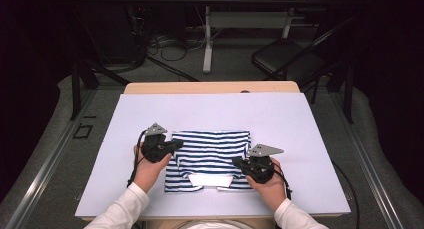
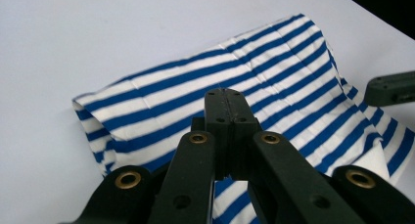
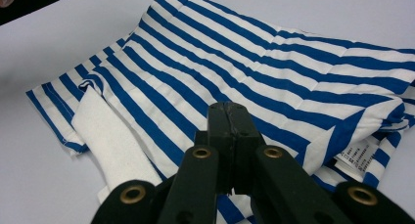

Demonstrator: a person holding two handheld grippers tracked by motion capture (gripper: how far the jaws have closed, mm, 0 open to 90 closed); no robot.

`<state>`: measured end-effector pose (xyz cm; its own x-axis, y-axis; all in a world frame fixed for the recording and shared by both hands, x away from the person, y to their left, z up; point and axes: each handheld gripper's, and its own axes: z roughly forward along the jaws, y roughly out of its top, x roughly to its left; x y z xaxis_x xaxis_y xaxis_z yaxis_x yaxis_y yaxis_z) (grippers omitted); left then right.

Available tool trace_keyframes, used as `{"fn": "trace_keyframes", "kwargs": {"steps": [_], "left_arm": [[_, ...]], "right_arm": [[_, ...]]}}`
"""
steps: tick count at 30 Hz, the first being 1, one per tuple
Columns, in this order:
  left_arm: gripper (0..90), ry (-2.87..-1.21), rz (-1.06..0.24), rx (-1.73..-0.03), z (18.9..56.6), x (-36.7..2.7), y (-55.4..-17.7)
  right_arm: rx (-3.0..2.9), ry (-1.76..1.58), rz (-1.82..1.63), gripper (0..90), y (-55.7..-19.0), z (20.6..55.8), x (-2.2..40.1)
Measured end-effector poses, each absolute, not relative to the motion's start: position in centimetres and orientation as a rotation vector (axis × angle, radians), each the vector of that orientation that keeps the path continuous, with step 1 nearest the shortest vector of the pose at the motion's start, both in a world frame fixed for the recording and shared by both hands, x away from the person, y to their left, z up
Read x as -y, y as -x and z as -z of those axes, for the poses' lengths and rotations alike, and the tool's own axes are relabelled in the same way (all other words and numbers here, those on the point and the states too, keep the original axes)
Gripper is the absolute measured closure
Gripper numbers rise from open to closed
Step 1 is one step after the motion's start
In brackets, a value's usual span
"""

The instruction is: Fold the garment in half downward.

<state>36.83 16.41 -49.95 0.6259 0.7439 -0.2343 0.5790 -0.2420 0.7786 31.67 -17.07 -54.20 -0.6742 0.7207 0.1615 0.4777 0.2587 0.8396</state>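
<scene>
High view: a blue-and-white striped garment lies folded near the middle of the white table surface, with a white waistband at its near edge. The left gripper sits at the garment's left edge, the right gripper at its right edge — each held in one hand.

Left gripper view: the jaws are pressed together, tips over the striped garment; whether fabric is pinched between them cannot be told. The cloth's folded edge stands raised at left.

Right gripper view: the jaws are likewise together, above the striped garment. The waistband lies to the left — a care label shows at right.
</scene>
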Motion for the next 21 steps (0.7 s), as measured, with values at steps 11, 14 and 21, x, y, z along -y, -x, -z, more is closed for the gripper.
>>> {"fn": "trace_keyframes", "kwargs": {"steps": [11,14,21], "left_arm": [[90.0,-1.899,-0.245,-1.108,48.6,-17.5,-39.7],[90.0,-1.892,-0.247,-1.130,48.8,-17.6,-40.5],[90.0,-1.888,-0.240,-1.181,49.9,-17.6,-42.0]], "right_arm": [[-2.278,-1.118,-1.374,90.0,-31.8,54.3,17.1],[-2.276,-1.119,-1.376,90.0,-31.8,54.3,17.1],[-2.276,-1.119,-1.375,90.0,-31.8,54.3,17.1]]}}
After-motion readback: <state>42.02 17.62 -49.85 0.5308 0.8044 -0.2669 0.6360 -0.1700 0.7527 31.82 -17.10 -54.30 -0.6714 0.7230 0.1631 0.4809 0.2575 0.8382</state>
